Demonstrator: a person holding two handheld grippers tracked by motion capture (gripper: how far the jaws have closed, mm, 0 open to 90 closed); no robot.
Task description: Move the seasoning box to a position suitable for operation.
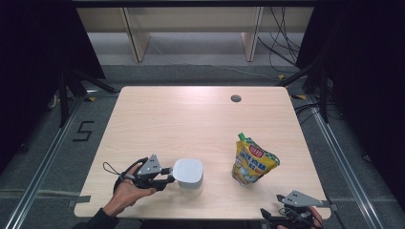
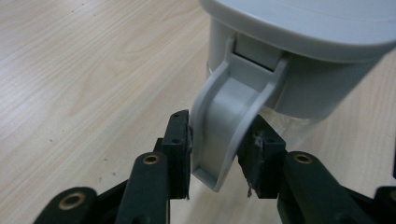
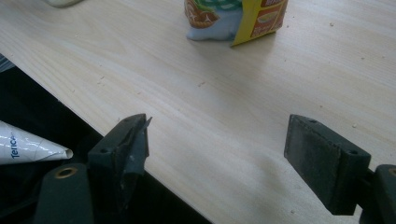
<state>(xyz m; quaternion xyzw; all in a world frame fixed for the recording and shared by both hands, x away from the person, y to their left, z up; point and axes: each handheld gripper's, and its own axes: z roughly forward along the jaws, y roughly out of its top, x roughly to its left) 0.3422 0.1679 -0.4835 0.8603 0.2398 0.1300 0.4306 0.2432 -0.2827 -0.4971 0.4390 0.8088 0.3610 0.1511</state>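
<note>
Grey plastic, curved and channel-shaped, the hinged handle of the pale grey lidded plastic container lies directly ahead of the left gripper, between its two black jaws; its long axis runs down from the lid hinge toward the gripper; the left pad touches one side, the right pad sits just beside the other with a sliver of gap, so the jaws stand partly closed around it without a full pinch. That fit shows in the left gripper view; the high view adds the layout: the right gripper, jaws wide and holding nothing, rests at the near edge of the light wooden table, nearer the yellow printed stand-up pouch, well apart from the container.
</note>
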